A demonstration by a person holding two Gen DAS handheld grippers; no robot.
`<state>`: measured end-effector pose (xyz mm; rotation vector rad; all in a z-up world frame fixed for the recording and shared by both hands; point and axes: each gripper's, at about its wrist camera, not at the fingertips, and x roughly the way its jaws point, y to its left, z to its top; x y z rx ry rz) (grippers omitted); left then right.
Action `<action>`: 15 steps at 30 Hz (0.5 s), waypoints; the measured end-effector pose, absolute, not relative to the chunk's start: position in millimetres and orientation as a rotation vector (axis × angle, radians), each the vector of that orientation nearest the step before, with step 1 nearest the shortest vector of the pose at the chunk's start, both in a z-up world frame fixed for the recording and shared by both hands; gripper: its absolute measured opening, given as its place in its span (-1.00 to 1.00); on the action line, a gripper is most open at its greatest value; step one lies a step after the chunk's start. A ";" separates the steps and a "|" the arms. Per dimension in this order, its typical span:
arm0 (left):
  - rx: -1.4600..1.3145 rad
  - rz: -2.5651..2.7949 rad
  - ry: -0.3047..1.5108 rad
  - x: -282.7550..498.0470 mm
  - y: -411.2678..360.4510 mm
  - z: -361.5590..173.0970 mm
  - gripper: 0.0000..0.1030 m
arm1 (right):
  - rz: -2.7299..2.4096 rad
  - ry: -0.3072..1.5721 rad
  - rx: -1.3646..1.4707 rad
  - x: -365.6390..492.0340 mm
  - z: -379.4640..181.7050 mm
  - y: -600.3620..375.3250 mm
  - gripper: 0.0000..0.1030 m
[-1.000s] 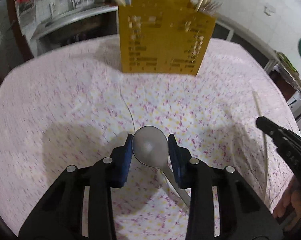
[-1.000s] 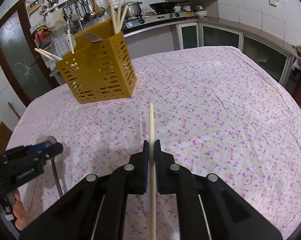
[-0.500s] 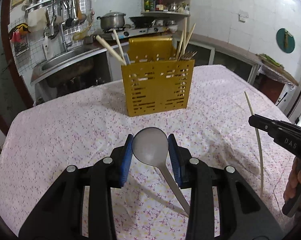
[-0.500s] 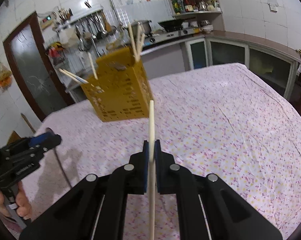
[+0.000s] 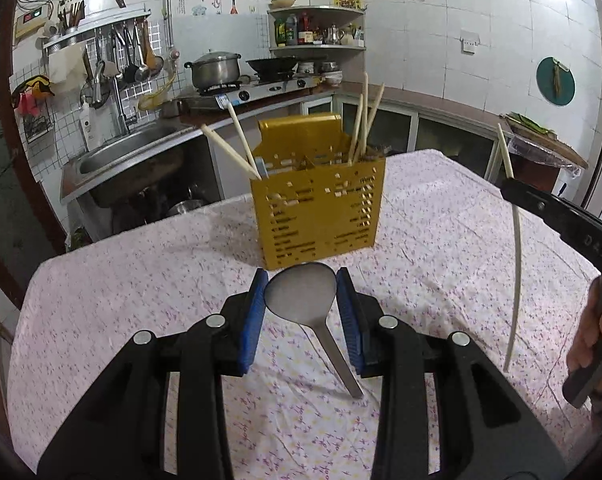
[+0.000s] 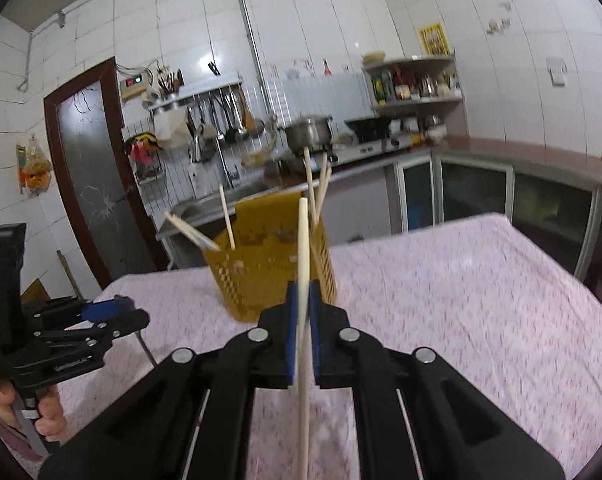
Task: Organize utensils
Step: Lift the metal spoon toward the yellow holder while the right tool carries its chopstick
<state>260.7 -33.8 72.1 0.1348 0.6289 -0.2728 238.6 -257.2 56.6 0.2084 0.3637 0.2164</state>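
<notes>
Overhead, white tiled kitchen walls rise behind a bench point(image 5: 121, 280) draped in pink floral cloth. At twelve o'clock stands the perforated yellow plastic utensil holder point(image 5: 319, 216). Left gripper point(image 5: 301, 300) fingers clamp the steel spoon point(image 5: 301, 294), bowl forward, handle running back toward five o'clock. Right gripper point(image 6: 302, 312) fingers pinch the pale wooden chopstick point(image 6: 303, 264), upright, twelve to six.

Matt metal spoon point(image 5: 301, 294), pale wooden chopstick point(image 6: 303, 280), perforated yellow plastic holder point(image 5: 317, 212).

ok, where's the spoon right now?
Left wrist view, centre: the spoon is pinched in the left claw, held above the tablecloth, just before the yellow utensil holder.
</notes>
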 end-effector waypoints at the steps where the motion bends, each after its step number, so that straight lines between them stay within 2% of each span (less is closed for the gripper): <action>1: 0.132 -0.273 0.624 261.9 -32.3 75.0 -0.35 | 0.216 0.339 0.202 243.0 60.5 -257.3 -0.88; 15: 0.108 -0.246 0.544 290.7 -18.1 152.9 -0.35 | 0.222 0.038 0.199 300.0 131.6 -262.3 -0.88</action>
